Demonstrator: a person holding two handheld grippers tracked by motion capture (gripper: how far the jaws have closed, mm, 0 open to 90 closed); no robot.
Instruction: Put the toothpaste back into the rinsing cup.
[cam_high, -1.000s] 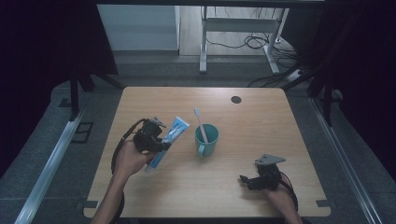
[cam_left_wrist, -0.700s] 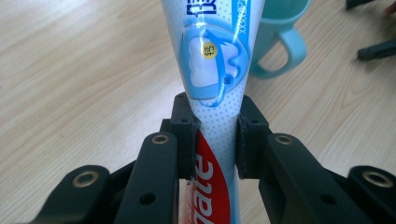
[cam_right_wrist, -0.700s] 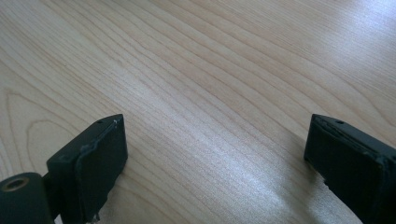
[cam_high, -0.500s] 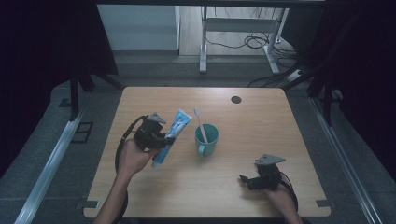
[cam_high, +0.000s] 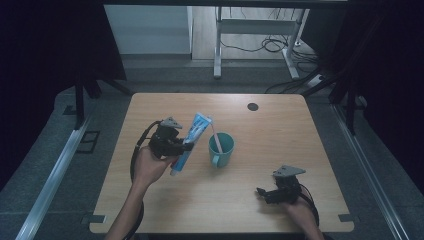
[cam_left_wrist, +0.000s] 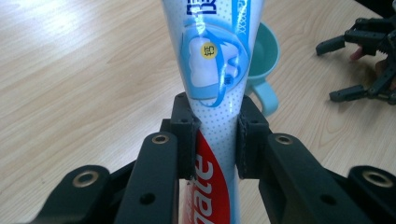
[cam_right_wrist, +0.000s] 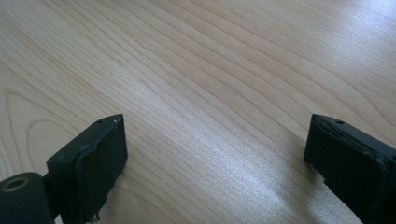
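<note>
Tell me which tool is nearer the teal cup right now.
Left. The left tool holds the toothpaste tube just to the left of the teal cup, close beside it. The right tool rests open on the table, nearer the person and well off to the cup's right.

A toothpaste tube (cam_left_wrist: 215, 70) carries white letters "gate" on its red band, the start of the word hidden behind the black tongs. A yellow dot on the tube's tooth emblem bears one Chinese character; blue characters at the tube's top edge are cut off.
</note>
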